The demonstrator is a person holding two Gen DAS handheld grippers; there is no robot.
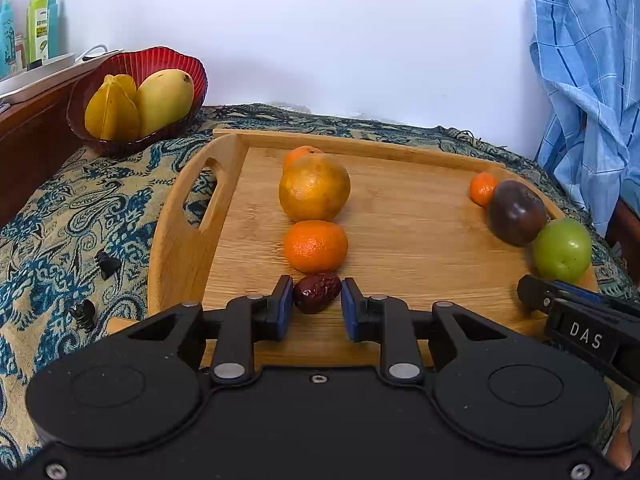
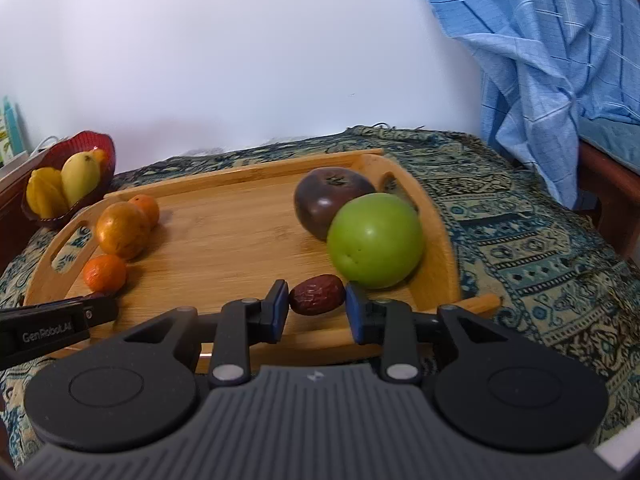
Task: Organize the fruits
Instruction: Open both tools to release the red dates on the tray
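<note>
A red date (image 1: 317,293) at the bamboo tray's (image 1: 400,216) near edge was pinched by the narrow left gripper (image 1: 316,304). A second date (image 2: 317,294), beside a green fruit (image 2: 375,240), was clasped by the right gripper (image 2: 317,306).

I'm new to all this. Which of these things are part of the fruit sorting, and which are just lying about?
Part of the job:
- left date, right date
- big orange, mandarins
- dark fruit, green fruit
- tray
- probably the bowl with mango and starfruit

Lying about:
- blue cloth
- bottles
- patterned cover
</note>
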